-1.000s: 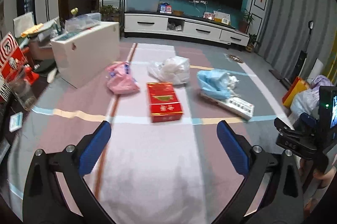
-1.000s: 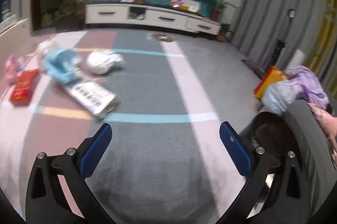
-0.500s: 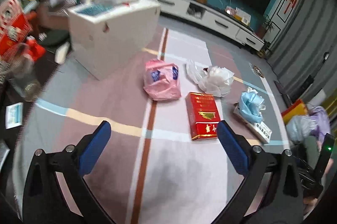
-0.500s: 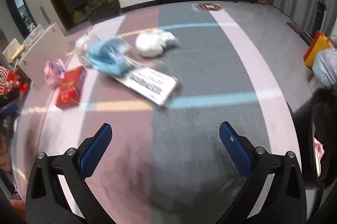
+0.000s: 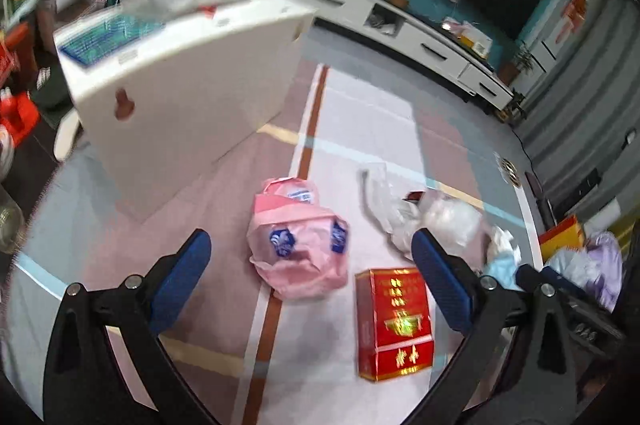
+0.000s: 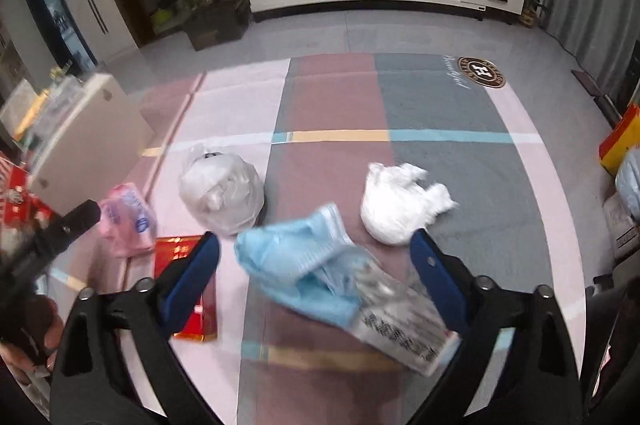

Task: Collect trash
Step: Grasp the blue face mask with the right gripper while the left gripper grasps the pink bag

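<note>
Trash lies scattered on the striped rug [image 6: 332, 97]. Largest to smallest: pink bag [image 5: 298, 249], clear bag [image 6: 222, 193], white bag [image 6: 400, 201], blue wad [image 6: 296, 257] atop a flat printed packet [image 6: 404, 321], red box [image 5: 394, 321]. Left gripper [image 5: 310, 279] and right gripper [image 6: 316, 273] hover above, fingers spread wide, holding nothing. Risks: slack film slipping from a pinch; the blue wad lifting without its packet.

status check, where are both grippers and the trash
Left gripper open, over pink bag. Right gripper open, over blue bag. Red box, white bags on rug, untouched. Nothing blocking.
</note>
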Demonstrator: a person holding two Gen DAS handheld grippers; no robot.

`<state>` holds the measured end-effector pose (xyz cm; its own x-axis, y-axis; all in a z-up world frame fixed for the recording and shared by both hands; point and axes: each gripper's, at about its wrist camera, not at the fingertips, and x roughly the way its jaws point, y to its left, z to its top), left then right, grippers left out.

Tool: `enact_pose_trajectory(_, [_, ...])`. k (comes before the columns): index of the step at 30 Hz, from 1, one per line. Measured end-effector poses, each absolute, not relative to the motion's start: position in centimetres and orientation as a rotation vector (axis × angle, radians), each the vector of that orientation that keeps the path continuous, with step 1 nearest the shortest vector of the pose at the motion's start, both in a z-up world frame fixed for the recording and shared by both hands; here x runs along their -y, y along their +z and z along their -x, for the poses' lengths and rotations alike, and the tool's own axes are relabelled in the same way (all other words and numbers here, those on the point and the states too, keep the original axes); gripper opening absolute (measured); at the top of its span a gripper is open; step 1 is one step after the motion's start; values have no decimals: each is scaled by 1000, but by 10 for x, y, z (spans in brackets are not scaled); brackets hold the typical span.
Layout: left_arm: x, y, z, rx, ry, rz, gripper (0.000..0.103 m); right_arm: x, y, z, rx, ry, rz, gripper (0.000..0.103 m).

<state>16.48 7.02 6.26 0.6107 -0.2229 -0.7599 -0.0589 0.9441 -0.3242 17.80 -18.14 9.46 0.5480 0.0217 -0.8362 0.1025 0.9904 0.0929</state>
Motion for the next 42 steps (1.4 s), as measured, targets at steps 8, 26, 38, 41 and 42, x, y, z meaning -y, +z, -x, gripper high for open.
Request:
enact_pose_trajectory(8, [-72,32,-179,-948,-73,327,84,170,60,-188,-1054,-59,-72,42])
enact_pose_trajectory(26, [-52,72,-102,-884,-81,344,47,212,98,-74,-952,18,-222,18])
enact_pose_trajectory(38, [-41,114,-17,-840,-233,338,47,191,115,-40,-918,67,-178,19])
enact_pose_trajectory(41, [-39,119,-14,-827,-239,338,47,190,120,-37,-923,92,-216,19])
enact_pose_trajectory(42, [-40,121,-14,-832,-250,353,48,191,123,-36,-915,94,-222,19])
